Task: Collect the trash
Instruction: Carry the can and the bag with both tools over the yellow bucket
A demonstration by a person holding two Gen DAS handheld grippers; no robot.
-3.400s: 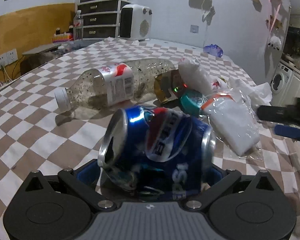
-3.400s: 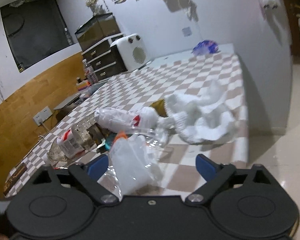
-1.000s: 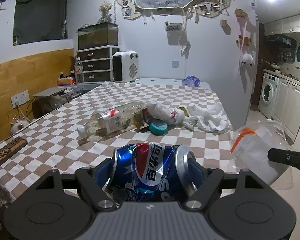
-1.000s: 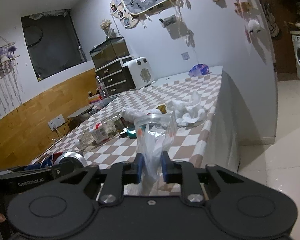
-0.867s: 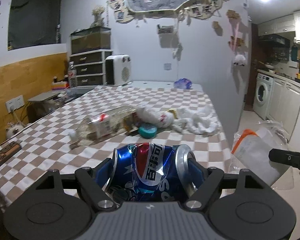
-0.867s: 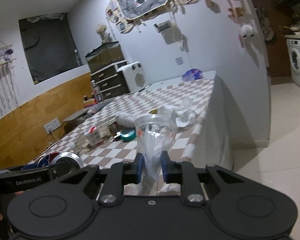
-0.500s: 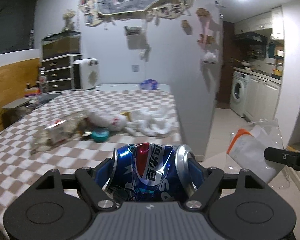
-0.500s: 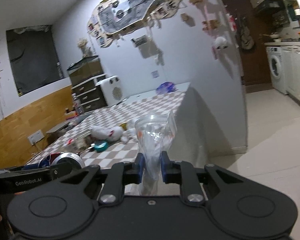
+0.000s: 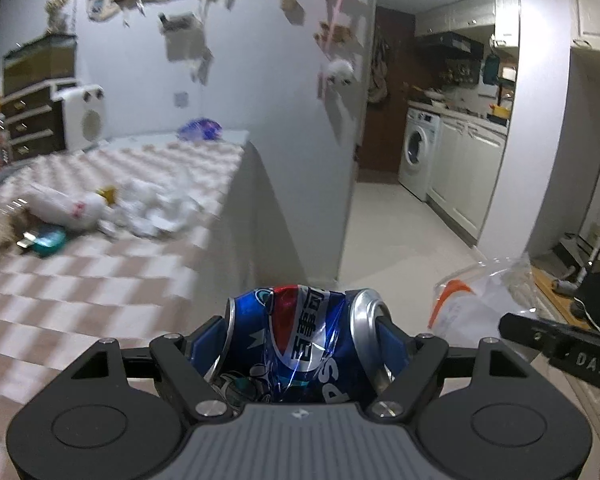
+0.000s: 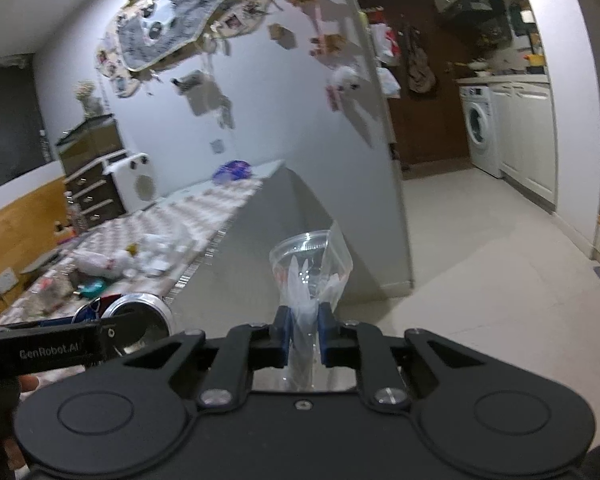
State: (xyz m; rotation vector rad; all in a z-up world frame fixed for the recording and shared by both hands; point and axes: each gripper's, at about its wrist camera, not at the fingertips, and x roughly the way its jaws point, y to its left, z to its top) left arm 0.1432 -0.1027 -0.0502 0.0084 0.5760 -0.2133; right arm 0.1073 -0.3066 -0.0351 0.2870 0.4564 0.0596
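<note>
checkered table (image 9: 100, 280), pale wall (image 9: 268, 100) (washing machine (image 9: 418, 152) beyond)

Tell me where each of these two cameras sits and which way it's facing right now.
Left wrist view: sits on the left claw, facing past the checkered table toward the kitchen; its fingers clamp a crushed blue can; the right claw's finger enters at right.
Right wrist view: sits on the right claw, facing the table corner and tiled floor; its fingers pinch a clear plastic bag; the left claw and a fingertip show at left.
Shared: can, bag, table trash, washing machine.
</note>
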